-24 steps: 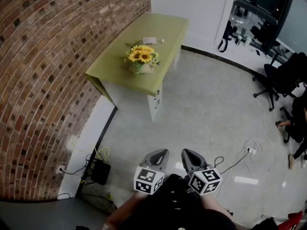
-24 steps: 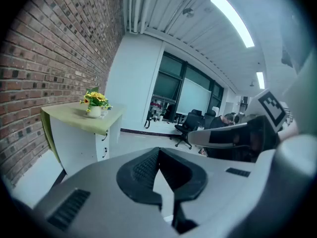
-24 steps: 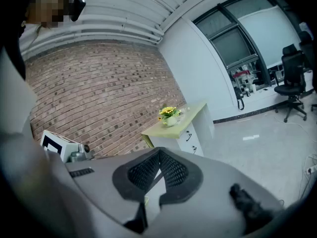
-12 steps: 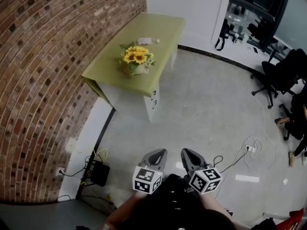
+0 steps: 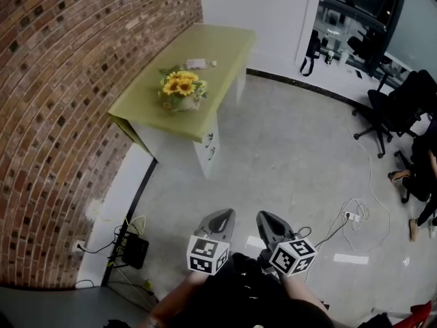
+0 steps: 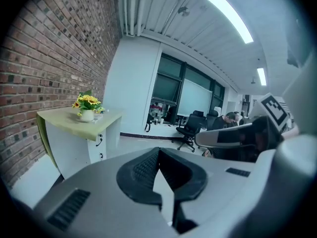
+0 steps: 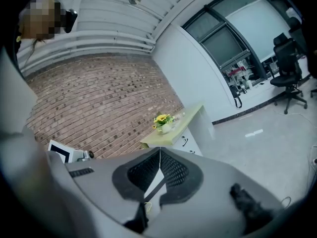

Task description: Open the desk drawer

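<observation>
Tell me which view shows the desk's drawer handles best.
Left gripper view: the drawer handles show closest, on the desk's white front. The head view shows them only as small dark marks from above. In the right gripper view they are tiny and distant.

Desk [image 5: 220,45] against brick wall [image 5: 61,101]; flowers [image 5: 179,87] on top. Left gripper [image 5: 218,219] and right gripper [image 5: 268,222] side by side, well apart from desk.

The grey plastic left gripper [image 5: 221,216] and right gripper [image 5: 267,219] each carried a white cube [image 5: 207,255] with black square markers and black ribbed fingers [image 6: 142,168]; the clothing [image 5: 239,298] was black.
</observation>
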Motion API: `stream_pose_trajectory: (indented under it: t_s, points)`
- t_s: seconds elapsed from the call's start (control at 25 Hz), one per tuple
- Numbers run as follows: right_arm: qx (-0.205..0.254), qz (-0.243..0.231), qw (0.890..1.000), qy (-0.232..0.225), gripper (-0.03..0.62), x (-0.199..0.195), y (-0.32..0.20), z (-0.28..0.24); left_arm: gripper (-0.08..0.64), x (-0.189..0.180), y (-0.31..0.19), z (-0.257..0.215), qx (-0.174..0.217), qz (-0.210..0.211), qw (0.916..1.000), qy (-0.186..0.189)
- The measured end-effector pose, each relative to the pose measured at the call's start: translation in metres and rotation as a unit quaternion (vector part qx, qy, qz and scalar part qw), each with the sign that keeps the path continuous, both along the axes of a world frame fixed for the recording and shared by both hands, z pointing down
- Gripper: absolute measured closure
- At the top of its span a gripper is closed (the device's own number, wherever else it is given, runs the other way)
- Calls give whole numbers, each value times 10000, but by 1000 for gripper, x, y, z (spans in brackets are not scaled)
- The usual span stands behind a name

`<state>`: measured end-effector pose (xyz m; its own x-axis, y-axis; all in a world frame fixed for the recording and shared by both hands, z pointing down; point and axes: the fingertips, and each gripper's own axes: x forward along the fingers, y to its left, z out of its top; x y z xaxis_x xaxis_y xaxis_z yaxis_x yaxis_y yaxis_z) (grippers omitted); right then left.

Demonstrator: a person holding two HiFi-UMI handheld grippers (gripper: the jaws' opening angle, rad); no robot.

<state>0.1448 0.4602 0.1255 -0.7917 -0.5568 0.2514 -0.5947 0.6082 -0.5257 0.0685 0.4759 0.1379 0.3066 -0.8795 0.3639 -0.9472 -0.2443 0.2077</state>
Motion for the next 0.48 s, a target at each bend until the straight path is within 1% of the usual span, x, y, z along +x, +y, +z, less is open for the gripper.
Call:
stream_pose_trajectory:
  t_s: [0.12,0.24,0.36,0.48]
  points:
    - [-115,-84,9999,-36,580,6,7,8,551,6,6,2,-26,-54,9999,-135]
    - [-192,-127,9997,-58,580,9,9,12,551,4,11,6,-157,-145,9997,-128]
    - [-241,-57,9996,-136,579,11,3,16,551,2,9,13,-263,-231,9993,-128]
    - [-282,1,9995,-150,580,14,-3,20,551,8,6,17,-289,-144,9994,-120]
